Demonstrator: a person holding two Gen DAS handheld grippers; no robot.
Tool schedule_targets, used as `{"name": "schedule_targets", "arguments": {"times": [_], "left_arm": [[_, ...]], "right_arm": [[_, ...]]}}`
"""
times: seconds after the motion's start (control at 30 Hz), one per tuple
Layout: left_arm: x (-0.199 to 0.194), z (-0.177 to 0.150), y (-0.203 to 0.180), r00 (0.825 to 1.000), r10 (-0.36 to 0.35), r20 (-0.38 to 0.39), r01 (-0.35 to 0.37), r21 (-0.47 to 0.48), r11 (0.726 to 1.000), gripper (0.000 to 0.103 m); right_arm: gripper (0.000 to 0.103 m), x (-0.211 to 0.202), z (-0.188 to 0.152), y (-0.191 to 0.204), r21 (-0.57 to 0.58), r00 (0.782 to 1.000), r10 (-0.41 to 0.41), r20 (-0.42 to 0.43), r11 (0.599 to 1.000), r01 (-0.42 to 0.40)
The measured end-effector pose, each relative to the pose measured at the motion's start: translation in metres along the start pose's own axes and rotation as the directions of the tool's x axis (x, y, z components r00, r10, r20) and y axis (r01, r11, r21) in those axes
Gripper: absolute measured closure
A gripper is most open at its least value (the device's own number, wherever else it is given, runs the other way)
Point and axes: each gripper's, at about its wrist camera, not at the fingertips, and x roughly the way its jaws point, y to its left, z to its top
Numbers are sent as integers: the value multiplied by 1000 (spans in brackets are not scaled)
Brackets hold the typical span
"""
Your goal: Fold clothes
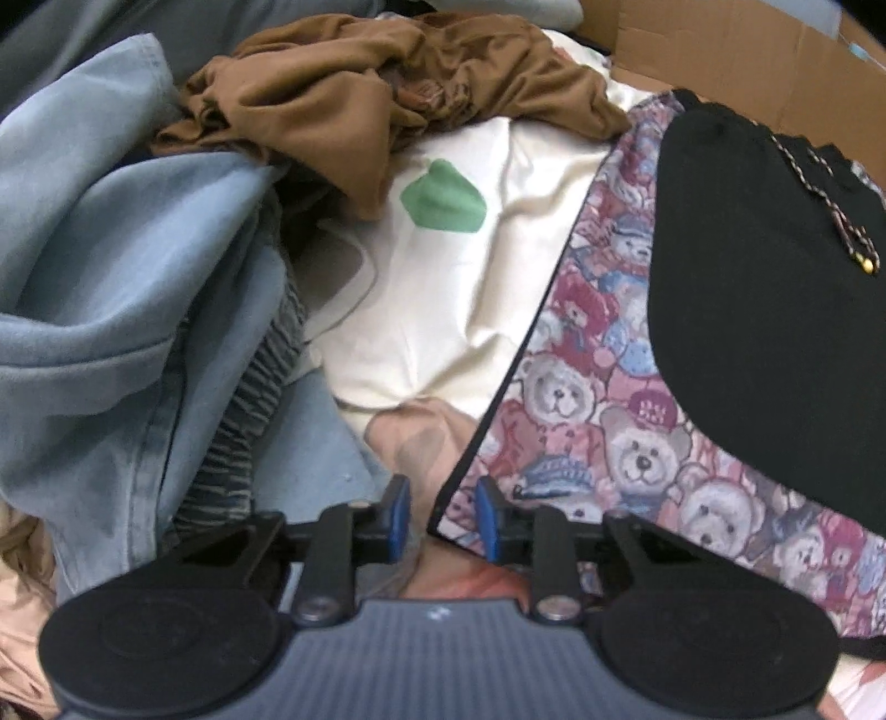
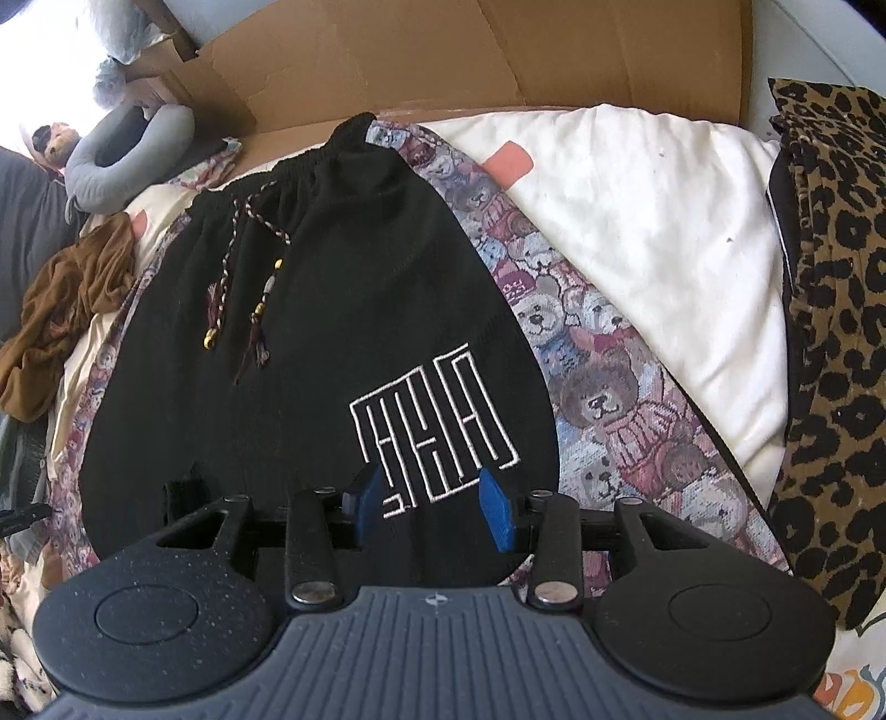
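Black drawstring shorts (image 2: 332,310) with a white embroidered logo lie flat on a teddy-bear print mat (image 2: 603,399). My right gripper (image 2: 432,504) is open just above the shorts' near hem, beside the logo, holding nothing. In the left wrist view the shorts (image 1: 764,310) lie at the right on the same mat (image 1: 581,421). My left gripper (image 1: 443,518) is open and empty over the mat's left edge, left of the shorts.
A pile of clothes lies to the left: a light blue denim garment (image 1: 111,310) and a brown garment (image 1: 354,94) on a cream sheet (image 1: 459,288). A leopard-print garment (image 2: 830,332) lies at the right. Cardboard (image 2: 498,50) stands behind.
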Motion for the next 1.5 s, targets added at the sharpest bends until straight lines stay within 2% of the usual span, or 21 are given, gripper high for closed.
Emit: {"name": "schedule_targets", "arguments": {"times": [0.43,0.6,0.8,0.97,1.23,1.3,1.37,1.5], "left_arm": [[20,0,2,995,-75,-69,78,44,996,75],[23,2,2,994,-79,-78,83,44,996,75],[19,1,-1,995,-72,-74,75,32,997,82],[17,5,-1,993,-78,-87,84,69,994,78],[22,6,4,988,-122,-94,131,97,987,78],[22,8,5,986,-131,-103,141,94,986,81],[18,11,3,985,-135,-110,145,92,985,93],[6,17,-7,984,-131,-119,142,93,985,95]], "right_arm": [[58,4,-12,-6,-17,999,-32,-41,999,32],[58,8,-19,-11,-17,997,-55,-63,998,54],[58,9,-20,-13,-2,996,-48,-74,999,48],[58,9,-20,-13,-4,996,-44,-77,999,44],[58,13,-26,-16,-4,992,-55,-111,998,55],[58,13,-28,-16,-6,992,-58,-115,998,58],[58,12,-28,-15,-6,992,-54,-113,999,54],[58,8,-29,-13,-9,993,-46,-108,999,45]]}}
